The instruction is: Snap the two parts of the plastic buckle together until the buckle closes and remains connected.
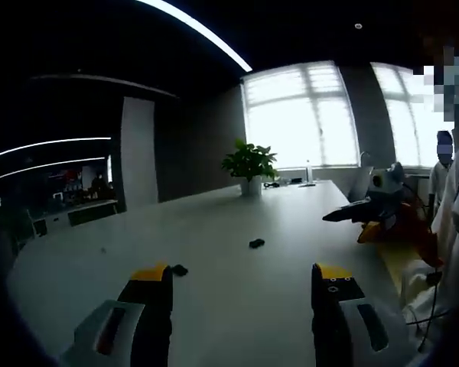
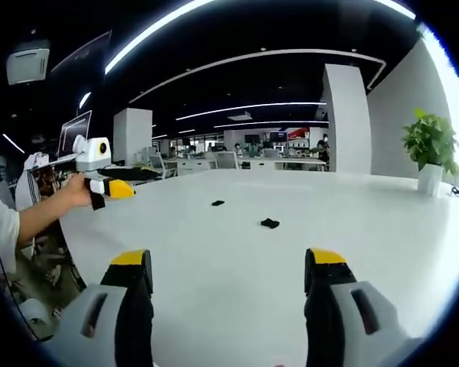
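The white table (image 2: 237, 252) carries everything. A potted plant (image 1: 249, 166) stands at its far edge, its white pot holding green leaves. Two small black buckle parts (image 2: 270, 223) lie on the bare top well apart from each other and from the plant, one nearer it (image 1: 256, 244). The left gripper (image 1: 241, 279) and right gripper (image 2: 228, 264) both hover with jaws apart, holding nothing. Best to take one part in each gripper, then line them up squarely before pushing.

No legible text, labels, brands or numbers in either view; a lit sign (image 2: 297, 133) glows far back in the office in the right gripper view, but it is too small and blurred to read
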`<action>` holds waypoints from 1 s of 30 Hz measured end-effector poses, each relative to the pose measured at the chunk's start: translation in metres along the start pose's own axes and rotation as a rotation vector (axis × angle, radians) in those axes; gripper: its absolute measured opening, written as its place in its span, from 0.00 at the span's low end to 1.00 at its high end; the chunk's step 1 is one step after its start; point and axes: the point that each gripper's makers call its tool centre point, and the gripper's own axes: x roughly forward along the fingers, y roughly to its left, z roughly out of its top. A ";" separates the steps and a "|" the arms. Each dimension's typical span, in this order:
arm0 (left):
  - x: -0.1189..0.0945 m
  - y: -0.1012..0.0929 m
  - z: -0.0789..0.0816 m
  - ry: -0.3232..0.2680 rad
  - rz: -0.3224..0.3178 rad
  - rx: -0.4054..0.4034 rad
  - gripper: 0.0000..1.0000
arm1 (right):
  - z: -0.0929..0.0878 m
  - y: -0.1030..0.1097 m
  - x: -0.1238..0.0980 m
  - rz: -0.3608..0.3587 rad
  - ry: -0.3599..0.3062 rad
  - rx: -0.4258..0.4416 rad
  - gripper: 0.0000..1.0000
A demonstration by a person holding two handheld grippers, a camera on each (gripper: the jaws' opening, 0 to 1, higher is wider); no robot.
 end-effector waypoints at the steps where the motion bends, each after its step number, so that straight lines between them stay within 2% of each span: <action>1: 0.002 -0.001 -0.001 0.001 -0.003 -0.003 0.76 | 0.001 -0.001 0.000 -0.003 -0.004 0.001 0.81; 8: 0.020 -0.002 -0.004 0.004 -0.045 -0.030 0.74 | 0.001 -0.001 0.000 -0.006 -0.001 -0.002 0.81; 19: 0.033 -0.003 -0.007 0.003 -0.079 -0.038 0.74 | -0.001 -0.005 0.000 -0.010 0.003 0.000 0.81; 30: 0.046 -0.003 -0.002 0.001 -0.104 -0.031 0.74 | -0.004 -0.009 0.000 -0.019 0.009 0.003 0.81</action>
